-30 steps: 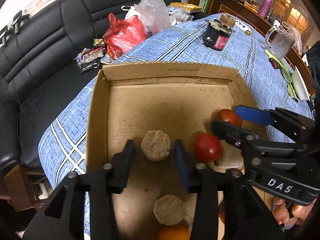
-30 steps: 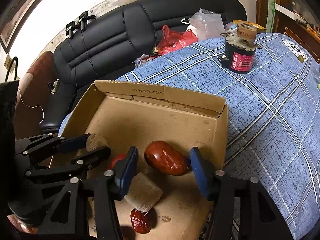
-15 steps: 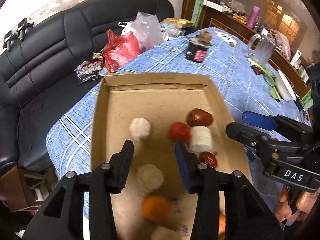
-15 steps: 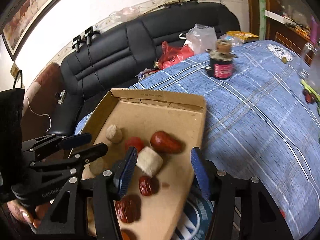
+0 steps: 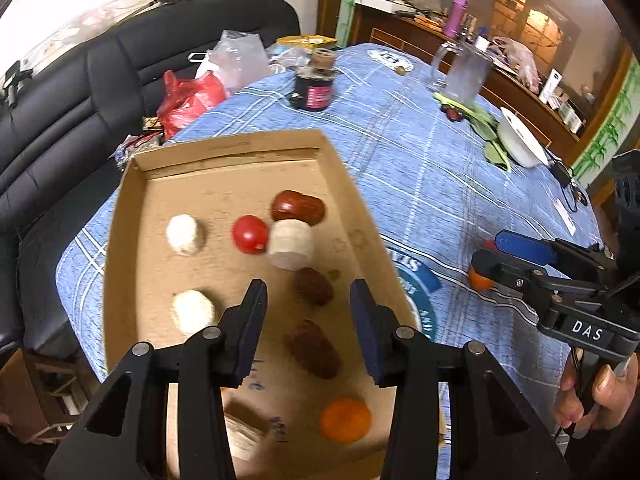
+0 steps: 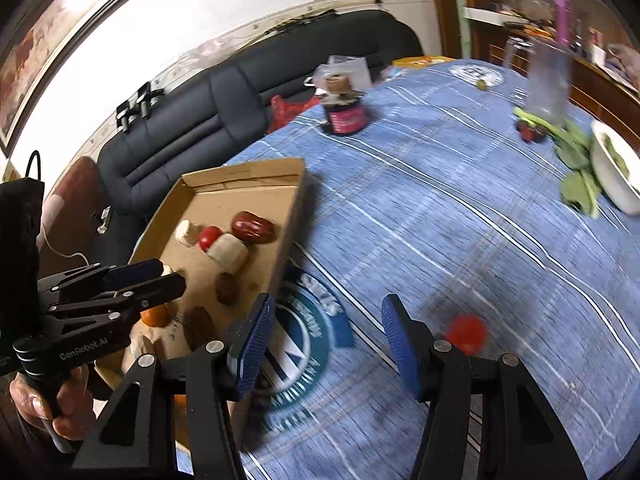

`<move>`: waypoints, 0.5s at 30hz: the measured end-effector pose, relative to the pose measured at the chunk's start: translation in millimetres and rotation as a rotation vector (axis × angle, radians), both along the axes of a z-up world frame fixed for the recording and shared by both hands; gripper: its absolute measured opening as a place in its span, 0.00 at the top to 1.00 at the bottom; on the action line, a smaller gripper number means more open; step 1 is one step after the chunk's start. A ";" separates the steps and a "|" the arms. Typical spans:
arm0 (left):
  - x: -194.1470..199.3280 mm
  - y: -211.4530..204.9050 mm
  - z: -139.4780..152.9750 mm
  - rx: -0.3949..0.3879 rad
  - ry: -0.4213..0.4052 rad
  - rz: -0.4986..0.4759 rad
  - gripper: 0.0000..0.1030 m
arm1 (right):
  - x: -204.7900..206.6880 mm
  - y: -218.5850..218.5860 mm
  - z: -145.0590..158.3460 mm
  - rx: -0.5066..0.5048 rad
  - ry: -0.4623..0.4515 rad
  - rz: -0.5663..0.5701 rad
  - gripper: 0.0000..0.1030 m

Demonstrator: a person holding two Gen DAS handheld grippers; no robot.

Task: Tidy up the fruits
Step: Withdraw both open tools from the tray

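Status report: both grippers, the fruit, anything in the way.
Left gripper open, empty, over brown cardboard box. Right gripper open, empty, over blue checked tablecloth. Small red round fruit loose outside box. Path clear.

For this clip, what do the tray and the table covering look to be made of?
The tray looks like plain corrugated cardboard: matte brown, with folded flaps and creased walls. The table covering looks like woven cloth, matte blue with white check lines and a printed round emblem; the exact fibre cannot be told.
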State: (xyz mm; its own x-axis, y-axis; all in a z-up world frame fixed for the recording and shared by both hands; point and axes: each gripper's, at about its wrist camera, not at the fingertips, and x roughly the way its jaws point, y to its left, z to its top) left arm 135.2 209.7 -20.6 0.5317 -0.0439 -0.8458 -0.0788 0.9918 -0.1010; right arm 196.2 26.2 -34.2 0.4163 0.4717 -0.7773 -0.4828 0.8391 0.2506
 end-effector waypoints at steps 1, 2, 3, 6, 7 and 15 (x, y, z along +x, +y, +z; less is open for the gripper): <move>-1.2 -3.4 0.4 -0.002 0.000 -0.006 0.60 | -1.1 -4.5 0.0 0.000 -0.001 -0.007 0.45; -2.3 -7.3 1.1 -0.003 -0.002 -0.014 0.60 | -2.5 -10.9 -0.1 -0.001 0.000 -0.017 0.45; -3.5 -10.4 1.7 -0.002 -0.004 -0.018 0.60 | -3.7 -15.2 -0.2 -0.001 0.000 -0.023 0.45; -6.6 -21.0 3.6 -0.011 -0.007 -0.038 0.60 | -8.2 -28.2 0.4 -0.009 -0.006 -0.041 0.44; -7.3 -25.3 4.1 -0.012 -0.008 -0.046 0.60 | -9.6 -31.7 0.5 -0.013 -0.008 -0.046 0.44; -6.2 -65.8 2.7 -0.026 -0.001 -0.124 0.60 | -8.9 -65.8 -9.3 -0.033 0.007 -0.099 0.44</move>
